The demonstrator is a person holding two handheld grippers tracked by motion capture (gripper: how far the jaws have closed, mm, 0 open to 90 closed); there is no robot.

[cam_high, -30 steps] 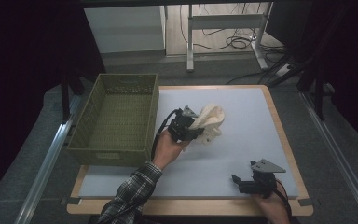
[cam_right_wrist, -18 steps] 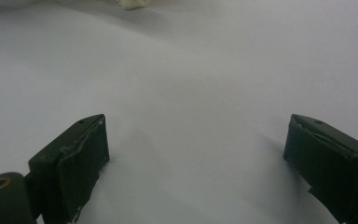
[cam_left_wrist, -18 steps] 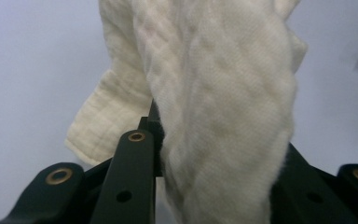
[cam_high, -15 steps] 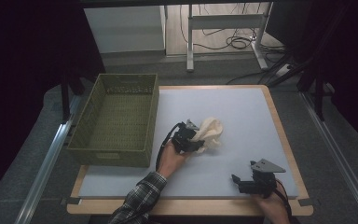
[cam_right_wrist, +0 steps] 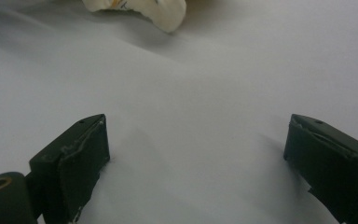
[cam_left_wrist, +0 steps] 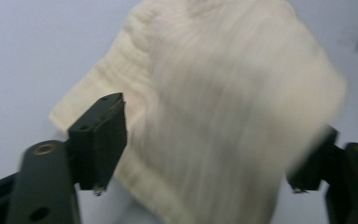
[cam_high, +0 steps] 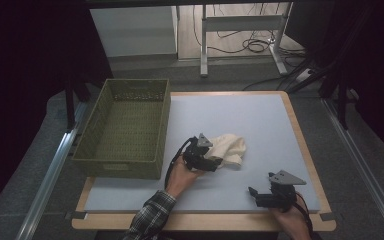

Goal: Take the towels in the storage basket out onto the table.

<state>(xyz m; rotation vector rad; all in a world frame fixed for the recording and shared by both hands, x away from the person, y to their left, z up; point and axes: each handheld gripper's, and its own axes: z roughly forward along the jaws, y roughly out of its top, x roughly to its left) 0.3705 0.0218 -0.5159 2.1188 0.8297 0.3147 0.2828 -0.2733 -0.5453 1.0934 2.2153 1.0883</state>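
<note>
A cream cloth point(cam_high: 230, 146) lies bunched on the pale blue table top point(cam_high: 260, 112), just right of centre. My left gripper point(cam_high: 210, 161) sits at the cloth's left edge, held by a hand in a plaid sleeve. In the left gripper view the jaws stand wide apart, and the blurred cloth point(cam_left_wrist: 223, 93) fills the gap around the left gripper point(cam_left_wrist: 205, 158). My right gripper point(cam_high: 254, 194) rests near the front right edge, open. In the right gripper view, the right gripper point(cam_right_wrist: 196, 149) has bare table between its jaws, and a corner of the cloth point(cam_right_wrist: 140, 9) shows far ahead.
An olive green mesh basket point(cam_high: 125, 161) with nothing visible inside stands on the left part of the table. The table has a wooden rim point(cam_high: 300, 135). Beyond it are the floor, a metal stand point(cam_high: 240, 22) and cables.
My left gripper and the cloth have come toward the person and slightly right. The cloth now lies lower and flatter on the table. The right gripper has not moved.
</note>
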